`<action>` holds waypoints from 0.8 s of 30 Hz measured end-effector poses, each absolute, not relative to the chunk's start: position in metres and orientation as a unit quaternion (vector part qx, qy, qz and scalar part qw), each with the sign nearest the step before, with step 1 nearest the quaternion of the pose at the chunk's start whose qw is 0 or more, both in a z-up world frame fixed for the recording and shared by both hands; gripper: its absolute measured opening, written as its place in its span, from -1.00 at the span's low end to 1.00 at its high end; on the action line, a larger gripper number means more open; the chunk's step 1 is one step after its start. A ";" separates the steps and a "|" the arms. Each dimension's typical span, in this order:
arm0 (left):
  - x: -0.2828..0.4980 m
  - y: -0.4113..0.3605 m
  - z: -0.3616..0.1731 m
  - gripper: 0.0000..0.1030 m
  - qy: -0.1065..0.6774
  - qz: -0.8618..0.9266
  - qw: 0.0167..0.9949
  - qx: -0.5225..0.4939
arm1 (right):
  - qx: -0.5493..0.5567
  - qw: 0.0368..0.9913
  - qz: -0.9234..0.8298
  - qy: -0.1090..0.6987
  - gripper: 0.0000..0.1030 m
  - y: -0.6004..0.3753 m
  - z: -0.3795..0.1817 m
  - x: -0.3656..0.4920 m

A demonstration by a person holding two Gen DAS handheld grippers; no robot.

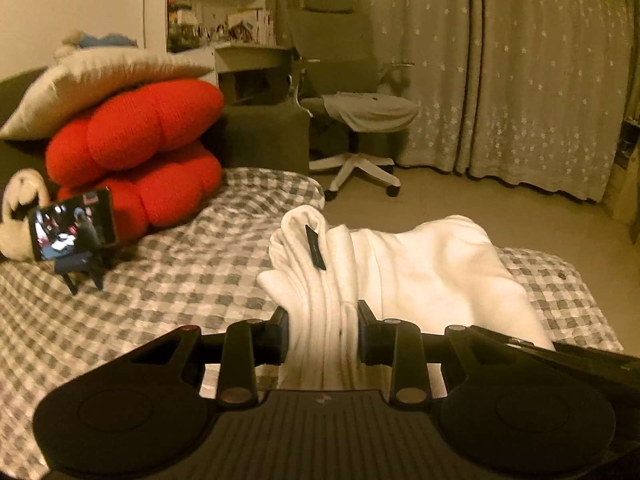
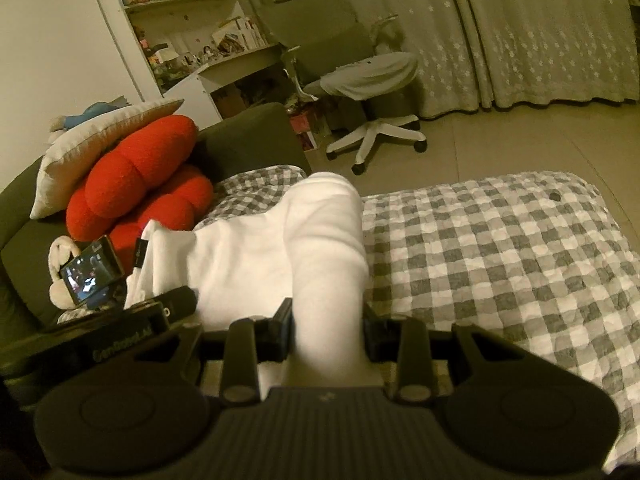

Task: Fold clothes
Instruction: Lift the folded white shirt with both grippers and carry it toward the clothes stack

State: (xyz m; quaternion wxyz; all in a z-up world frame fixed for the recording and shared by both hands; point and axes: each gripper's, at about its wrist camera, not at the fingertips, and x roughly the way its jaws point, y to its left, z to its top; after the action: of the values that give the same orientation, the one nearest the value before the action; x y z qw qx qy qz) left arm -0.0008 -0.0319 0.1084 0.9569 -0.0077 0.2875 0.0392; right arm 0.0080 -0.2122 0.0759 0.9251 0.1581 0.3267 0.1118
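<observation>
A white garment (image 1: 432, 272) with a black neck label (image 1: 315, 247) hangs bunched above the grey-and-white checked bedspread (image 1: 168, 280). My left gripper (image 1: 323, 322) is shut on a gathered fold of it near the collar. In the right wrist view the same white garment (image 2: 256, 256) stretches to the left, and my right gripper (image 2: 326, 320) is shut on a thick roll of its cloth. The left gripper's black body (image 2: 132, 328) shows at the lower left of that view, close beside the right one. The garment's lower part is hidden behind both grippers.
A red knotted cushion (image 1: 140, 148) and a beige pillow (image 1: 92, 84) are stacked at the bed's head. A phone on a small stand (image 1: 74, 228) stands in front of them by a plush toy (image 1: 18, 216). An office chair (image 1: 352, 108) with cloth on its seat stands before starred curtains (image 1: 520, 72).
</observation>
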 end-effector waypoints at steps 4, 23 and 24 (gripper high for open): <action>-0.005 -0.039 0.109 -0.41 0.288 0.051 0.956 0.005 | 0.155 0.925 0.113 0.327 -0.40 -0.213 0.077 0.005; -0.034 -0.033 0.125 -0.41 0.264 0.091 0.960 0.030 | 0.129 0.934 0.139 0.304 -0.41 -0.197 0.097 -0.019; -0.037 -0.026 0.124 -0.41 0.265 0.094 0.959 0.025 | 0.122 0.934 0.146 0.304 -0.41 -0.191 0.099 -0.020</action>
State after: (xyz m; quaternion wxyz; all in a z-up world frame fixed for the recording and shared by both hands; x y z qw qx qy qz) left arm -0.0369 -0.0257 0.1237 0.9592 0.0246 0.2653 0.0942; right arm -0.0204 -0.1912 0.0988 0.9336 0.1220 0.3036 0.1460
